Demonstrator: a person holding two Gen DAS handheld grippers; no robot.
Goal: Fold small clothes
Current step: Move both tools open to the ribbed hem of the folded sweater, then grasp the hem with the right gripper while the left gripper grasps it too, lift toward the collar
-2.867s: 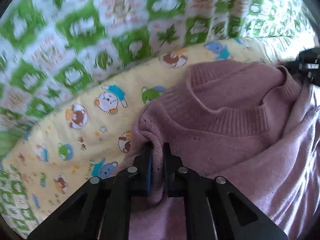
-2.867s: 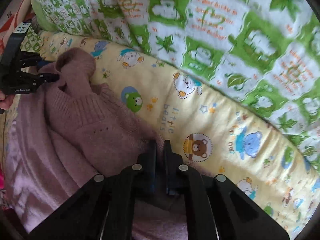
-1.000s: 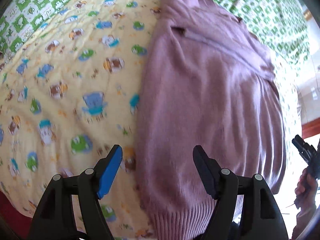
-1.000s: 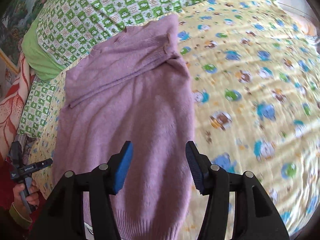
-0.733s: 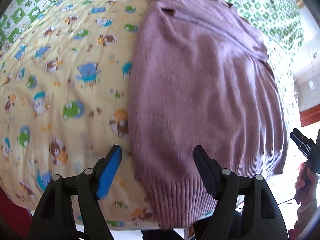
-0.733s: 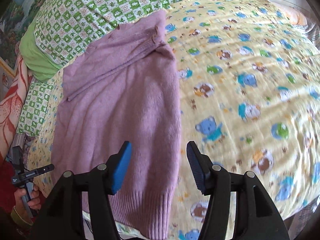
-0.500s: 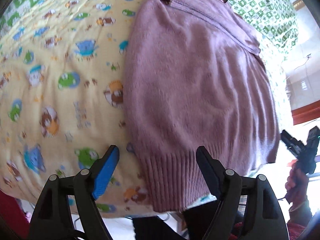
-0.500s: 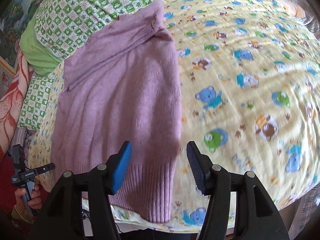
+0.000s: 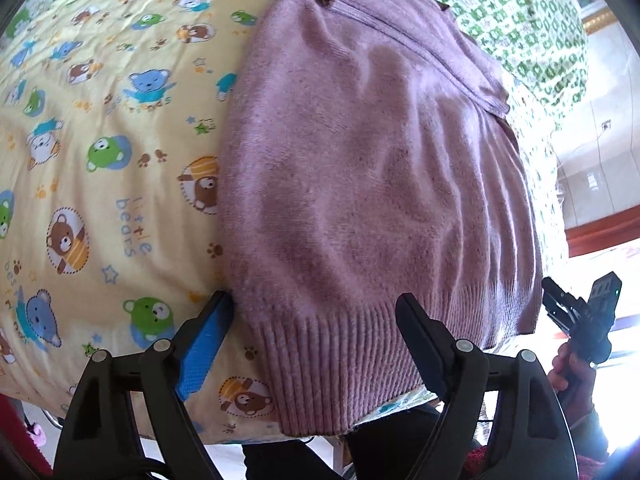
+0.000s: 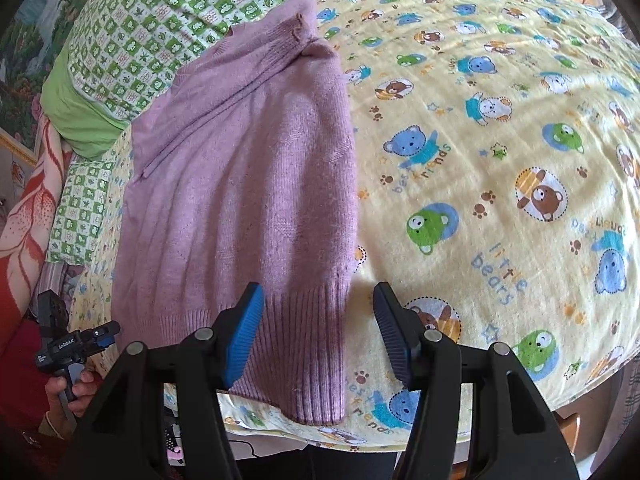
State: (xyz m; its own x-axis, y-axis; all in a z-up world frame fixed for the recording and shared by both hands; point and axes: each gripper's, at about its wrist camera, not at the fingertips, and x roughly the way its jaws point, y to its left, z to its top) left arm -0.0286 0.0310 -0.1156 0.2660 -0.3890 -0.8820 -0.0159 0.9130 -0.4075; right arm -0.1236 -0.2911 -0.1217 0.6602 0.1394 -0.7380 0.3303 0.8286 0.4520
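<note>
A mauve knitted sweater [image 9: 372, 168] lies flat on the bed, collar at the far end and ribbed hem hanging over the near edge; the right wrist view shows it too [image 10: 240, 200]. My left gripper [image 9: 314, 312] is open and empty, its jaws on either side of the hem's left corner. My right gripper [image 10: 318, 304] is open and empty, its jaws on either side of the hem's right corner. Each gripper shows at the edge of the other's view [image 9: 576, 312] [image 10: 76, 344].
The bed carries a yellow bear-print sheet [image 10: 500, 160]. A green checked quilt [image 10: 160, 12] lies beyond the collar. A red patterned blanket [image 10: 28, 208] lies at the left. The bed edge [image 9: 180, 428] runs just below both grippers.
Both grippers let go of the sweater's collar end, opened, and drew back along the garment to the hem at the near bed edge. The sweater now lies spread flat.
</note>
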